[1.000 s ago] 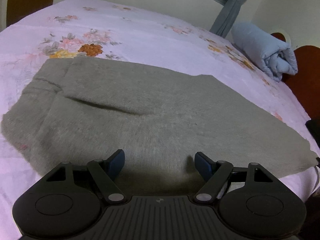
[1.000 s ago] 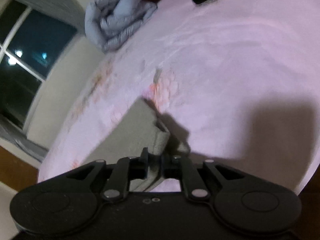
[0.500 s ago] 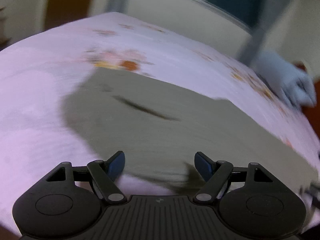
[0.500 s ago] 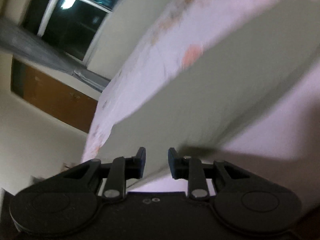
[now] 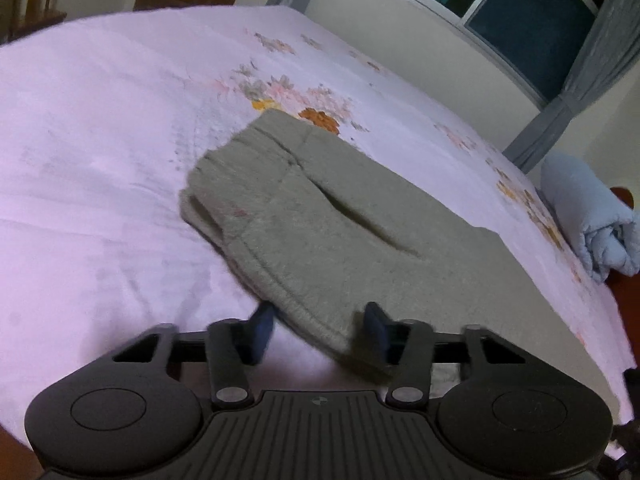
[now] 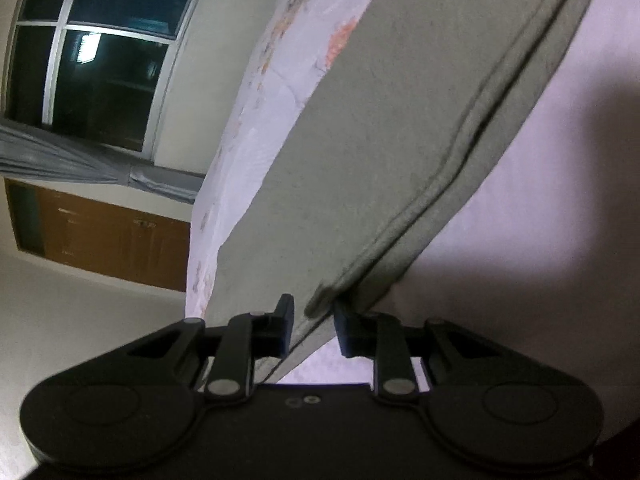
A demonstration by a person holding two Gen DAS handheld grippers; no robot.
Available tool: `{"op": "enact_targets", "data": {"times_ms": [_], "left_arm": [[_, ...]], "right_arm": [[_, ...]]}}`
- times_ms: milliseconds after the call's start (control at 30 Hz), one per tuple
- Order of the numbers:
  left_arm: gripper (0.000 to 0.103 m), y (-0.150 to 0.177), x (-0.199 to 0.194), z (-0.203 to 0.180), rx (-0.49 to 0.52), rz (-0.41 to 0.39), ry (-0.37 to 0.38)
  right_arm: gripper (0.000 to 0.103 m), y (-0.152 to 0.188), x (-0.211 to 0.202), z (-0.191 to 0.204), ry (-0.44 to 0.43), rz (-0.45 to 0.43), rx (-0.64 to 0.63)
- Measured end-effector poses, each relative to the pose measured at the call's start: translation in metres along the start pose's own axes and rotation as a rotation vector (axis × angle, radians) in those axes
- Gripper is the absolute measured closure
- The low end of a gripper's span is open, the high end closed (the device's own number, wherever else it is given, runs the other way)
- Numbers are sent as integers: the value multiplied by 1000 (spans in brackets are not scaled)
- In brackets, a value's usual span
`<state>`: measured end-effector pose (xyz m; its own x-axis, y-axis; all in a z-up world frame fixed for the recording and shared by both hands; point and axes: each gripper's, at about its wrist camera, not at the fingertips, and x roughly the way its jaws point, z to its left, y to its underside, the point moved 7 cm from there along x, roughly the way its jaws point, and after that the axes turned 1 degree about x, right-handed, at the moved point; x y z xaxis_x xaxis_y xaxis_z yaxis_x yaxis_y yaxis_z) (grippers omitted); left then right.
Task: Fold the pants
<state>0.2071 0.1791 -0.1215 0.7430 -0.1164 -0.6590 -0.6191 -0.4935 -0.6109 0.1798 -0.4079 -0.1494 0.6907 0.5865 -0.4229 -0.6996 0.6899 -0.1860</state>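
Note:
Grey-green pants (image 5: 340,216) lie flat on a bed with a pink floral sheet (image 5: 100,152), waistband toward the far left. My left gripper (image 5: 320,330) is open, its blue-padded fingers straddling the near edge of the pants. In the right wrist view the pants (image 6: 380,128) show as layered edges running away from the camera. My right gripper (image 6: 312,326) is open, its jaws either side of the near corner of the pants, not closed on the cloth.
A rolled light-blue blanket (image 5: 588,216) lies at the bed's far right by a brown headboard. A dark window (image 5: 532,12) with grey curtains is behind the bed. A brown wooden door (image 6: 104,236) shows in the right wrist view.
My right gripper let go of the pants corner, opened and swung round to the layered edge. My left gripper moved left to the near edge by the waistband and narrowed slightly.

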Motion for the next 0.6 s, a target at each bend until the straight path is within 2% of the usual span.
{"op": "enact_targets", "data": {"times_ms": [33, 67, 100, 200, 233, 267, 333, 433, 467, 500, 533, 567, 600], "left_arm": [[68, -2, 3, -1, -5, 3, 0], [80, -4, 5, -3, -12, 2, 7], [86, -7, 6, -1, -23, 3, 19], [90, -13, -1, -1, -23, -13, 58], [90, -12, -3, -1, -3, -14, 60], [90, -11, -2, 0, 4, -11, 55], [90, -4, 2, 6, -6, 10, 49], [90, -2, 7, 11, -33, 10, 53], [87, -1, 6, 12, -40, 11, 56], [79, -4, 3, 12, -38, 2, 54], [75, -5, -1, 14, -36, -8, 34], [71, -7, -5, 16, -29, -17, 15], [71, -9, -12, 16, -13, -30, -9]], "right_arm": [[91, 1, 3, 2, -4, -1, -4], [93, 2, 5, 3, 3, -7, -9], [100, 3, 6, 4, 5, -17, -5], [103, 5, 3, 17, -4, -46, -59], [103, 6, 1, 21, 2, -50, -89], [103, 9, 5, 19, 44, -44, -116], [103, 12, 13, 0, 106, -16, -112], [103, 13, 12, -4, 101, -27, -115], [103, 12, 10, -4, 94, -21, -78], [103, 13, 6, -4, 85, -14, -52], [98, 12, 0, -1, 84, -17, -51], [85, 11, -11, 6, 91, -24, -86], [84, 10, -22, 14, 108, -30, -132]]}}
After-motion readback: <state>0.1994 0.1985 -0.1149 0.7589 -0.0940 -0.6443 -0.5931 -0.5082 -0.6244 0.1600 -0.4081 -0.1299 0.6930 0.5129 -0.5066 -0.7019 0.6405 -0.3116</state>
